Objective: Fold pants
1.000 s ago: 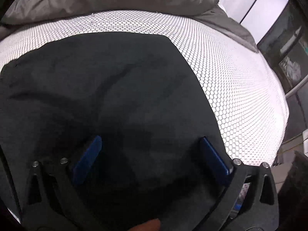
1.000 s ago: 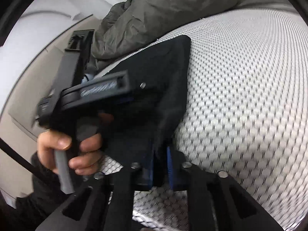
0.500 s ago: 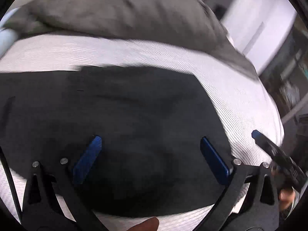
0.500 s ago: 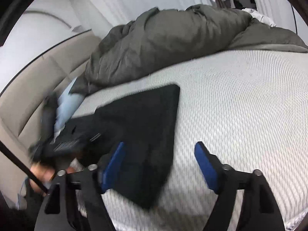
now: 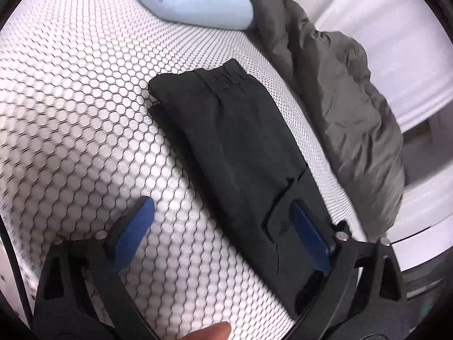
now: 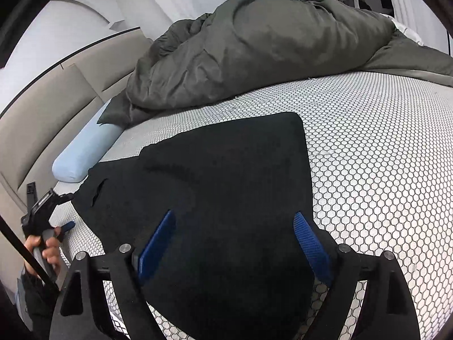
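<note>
Right wrist view: right gripper [image 6: 232, 243] just opened, empty, above folded black pants [image 6: 226, 175]; left gripper [image 5: 223, 232] narrowing slightly, empty. Risk: descending pad drags top layer askew.

Both wrist views close, angled down; share pants [image 5: 240, 153].
</note>
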Demonstrator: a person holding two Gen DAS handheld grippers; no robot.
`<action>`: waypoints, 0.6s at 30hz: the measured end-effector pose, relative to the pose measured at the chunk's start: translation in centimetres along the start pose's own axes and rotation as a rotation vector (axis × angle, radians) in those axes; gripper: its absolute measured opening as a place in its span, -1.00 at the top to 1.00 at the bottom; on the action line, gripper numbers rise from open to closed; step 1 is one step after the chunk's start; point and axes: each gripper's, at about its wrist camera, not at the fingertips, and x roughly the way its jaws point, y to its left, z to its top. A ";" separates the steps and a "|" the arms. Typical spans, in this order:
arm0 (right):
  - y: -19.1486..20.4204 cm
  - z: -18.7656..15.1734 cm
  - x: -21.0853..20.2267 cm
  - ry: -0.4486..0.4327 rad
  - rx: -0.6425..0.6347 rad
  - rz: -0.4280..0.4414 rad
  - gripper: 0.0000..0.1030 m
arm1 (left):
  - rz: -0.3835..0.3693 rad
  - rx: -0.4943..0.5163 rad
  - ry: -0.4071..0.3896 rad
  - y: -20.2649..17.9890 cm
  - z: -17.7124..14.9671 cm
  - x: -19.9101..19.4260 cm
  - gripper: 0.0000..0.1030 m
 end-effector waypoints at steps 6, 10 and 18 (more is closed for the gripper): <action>-0.5 0.0 0.5 0.020 0.029 -0.005 -0.70 | -0.099 -0.067 0.009 -0.6 2.5 2.8 0.28; -0.7 0.3 0.4 0.016 0.030 0.004 -0.70 | -0.071 -0.003 -0.051 -2.7 2.7 3.5 0.93; -1.9 0.0 -0.7 -0.001 0.053 -0.009 -0.70 | -0.184 0.421 -0.197 -18.8 -3.7 -3.3 0.94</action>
